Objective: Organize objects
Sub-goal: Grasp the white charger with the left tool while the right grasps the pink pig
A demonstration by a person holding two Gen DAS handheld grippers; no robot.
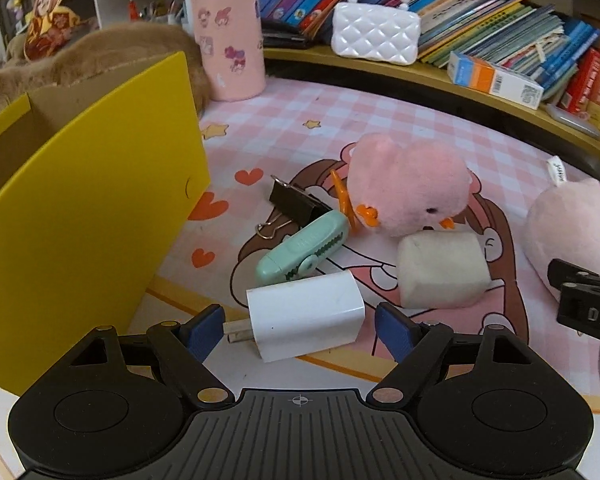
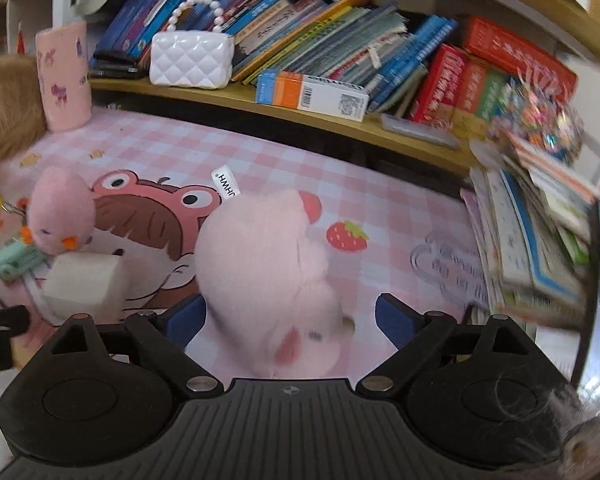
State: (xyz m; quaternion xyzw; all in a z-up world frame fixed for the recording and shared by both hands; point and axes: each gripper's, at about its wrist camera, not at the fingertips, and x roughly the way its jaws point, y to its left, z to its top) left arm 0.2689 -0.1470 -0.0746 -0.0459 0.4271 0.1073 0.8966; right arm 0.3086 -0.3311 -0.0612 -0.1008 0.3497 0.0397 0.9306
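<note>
Left wrist view first: I have the yellow box [image 1: 88, 200] standing open at the desk's left edge, the biggest thing there and, I judge, where the loose items belong. Toward the desk's middle lies a pink plush bird [image 1: 408, 184], touching a cream foam block [image 1: 440, 270]. Nearer my side sits the white charger [image 1: 306, 314], prongs pointing toward the box, bracketed by my left gripper [image 1: 300, 330], jaws spread, pads not yet touching it. Just behind it lie a mint cutter [image 1: 304, 250] and a black binder clip [image 1: 296, 202].

On the right wrist view, my right gripper [image 2: 290, 322] is also spread, straddling a pink plush pig [image 2: 268, 280] near the desk's middle; nothing is pinched.

My worries: the charger is smooth and slightly skewed between the pads, so I expect closing could twist it or squeeze it out. The left pad is beside the prongs, and may catch metal rather than the body. The plush is soft, so a shallow pinch could grab only fur and drop it.
</note>
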